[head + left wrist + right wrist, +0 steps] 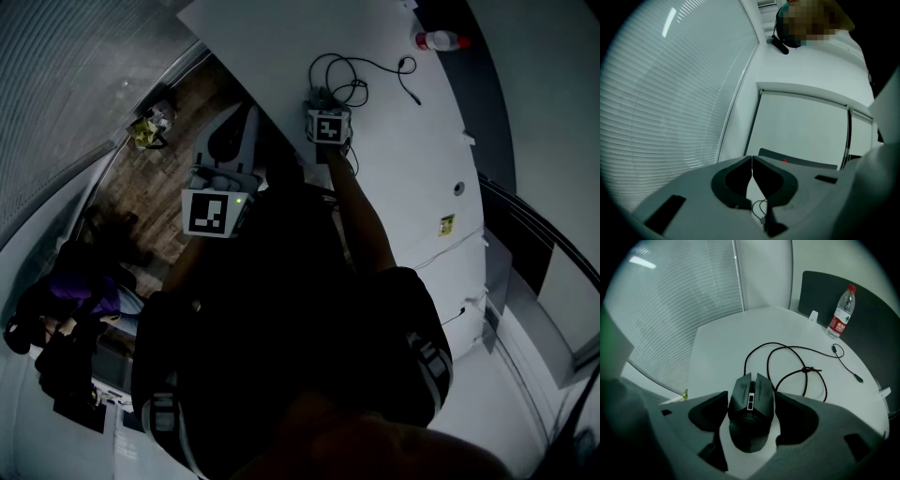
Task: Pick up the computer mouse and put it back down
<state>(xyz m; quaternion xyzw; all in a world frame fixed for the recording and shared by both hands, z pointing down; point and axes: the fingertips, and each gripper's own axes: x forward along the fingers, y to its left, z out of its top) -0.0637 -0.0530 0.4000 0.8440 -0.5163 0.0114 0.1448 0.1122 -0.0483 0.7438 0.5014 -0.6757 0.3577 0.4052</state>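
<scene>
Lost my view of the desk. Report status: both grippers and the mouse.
Left gripper shut, empty, held beside the table. Right gripper closed on the mouse; lifted or not, can't tell. Cable loops ahead, bottle far back; nothing blocking.

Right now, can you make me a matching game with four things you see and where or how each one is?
Things:
1. computer mouse
2. water bottle
3. left gripper
4. cable

Place or state:
A. fingers together, holding nothing
B. lying in loops on the white table
C. gripped between the right gripper fingers
D. standing upright, red cap

Pairs: 1-C, 2-D, 3-A, 4-B.
</scene>
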